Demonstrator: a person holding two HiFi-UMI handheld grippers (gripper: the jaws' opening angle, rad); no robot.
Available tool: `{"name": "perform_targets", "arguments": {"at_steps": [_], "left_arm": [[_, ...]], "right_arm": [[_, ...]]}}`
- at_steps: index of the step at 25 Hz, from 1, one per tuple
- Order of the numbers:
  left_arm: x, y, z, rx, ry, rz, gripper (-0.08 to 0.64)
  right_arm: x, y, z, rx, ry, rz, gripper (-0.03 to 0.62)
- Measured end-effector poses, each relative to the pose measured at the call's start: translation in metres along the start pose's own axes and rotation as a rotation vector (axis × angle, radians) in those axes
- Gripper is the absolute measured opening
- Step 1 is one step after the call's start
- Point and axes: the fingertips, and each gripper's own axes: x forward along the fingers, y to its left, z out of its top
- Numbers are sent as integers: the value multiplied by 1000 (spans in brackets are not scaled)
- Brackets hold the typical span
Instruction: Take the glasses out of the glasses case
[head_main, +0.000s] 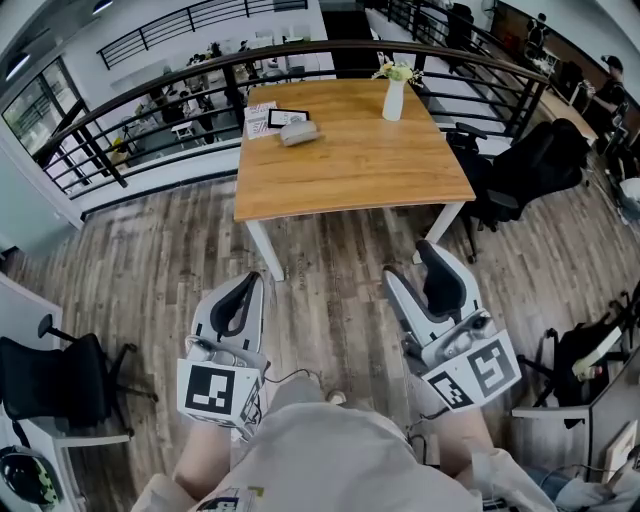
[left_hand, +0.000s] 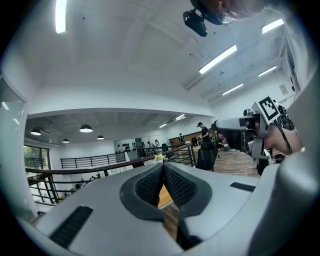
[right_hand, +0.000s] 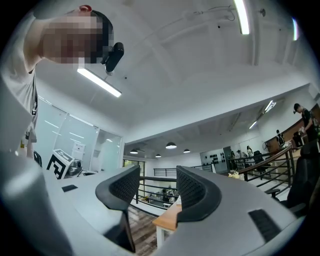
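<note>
1. Closest in, the head view looks down over the person's pale shirt (head_main: 320, 455) to both grippers, which are held out side by side above the wood-plank floor (head_main: 160, 270).
2. The left gripper (head_main: 248, 282) has its black ribbed pads (left_hand: 150, 182) pressed together along one seam. Nothing sits between them.
3. The right gripper (head_main: 410, 265) has its jaws standing well apart. Only floor, railing and a table corner show through the gap, so it is empty too.
4. Both grippers are short of the wooden table (head_main: 350, 170) and well apart from everything on it.
5. On the far left part of the tabletop lies a small grey oblong object, which appears to be the glasses case (head_main: 298, 132). At this distance it cannot be told whether its lid is up or down.
6. Just behind the case a black-framed tablet or picture frame (head_main: 285, 117) lies flat, with a printed card (head_main: 259, 121) touching its left side.
7. Towards the far right edge a white vase (head_main: 393, 100) of pale flowers stands upright.
8. A black office chair (head_main: 530, 165) stands at the table's right side.
9. A curved black railing (head_main: 150, 95) runs behind the table, with a lower floor of desks beyond it.
</note>
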Motion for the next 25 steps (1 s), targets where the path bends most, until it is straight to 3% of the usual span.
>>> {"name": "perform_targets", "arguments": {"at_steps": [6, 8, 14, 25], "left_arm": [[11, -9, 7, 14, 18, -17, 15], [20, -3, 5, 27, -12, -14, 15], [49, 13, -15, -8, -6, -10, 15], [139, 113, -62, -24, 24, -5, 15]], "right_arm": [[8, -1, -9, -15, 10, 19, 250], [13, -6, -13, -19, 12, 15, 250], [41, -26, -33, -29, 12, 11, 250], [169, -63, -84, -9, 61, 22, 250]]}}
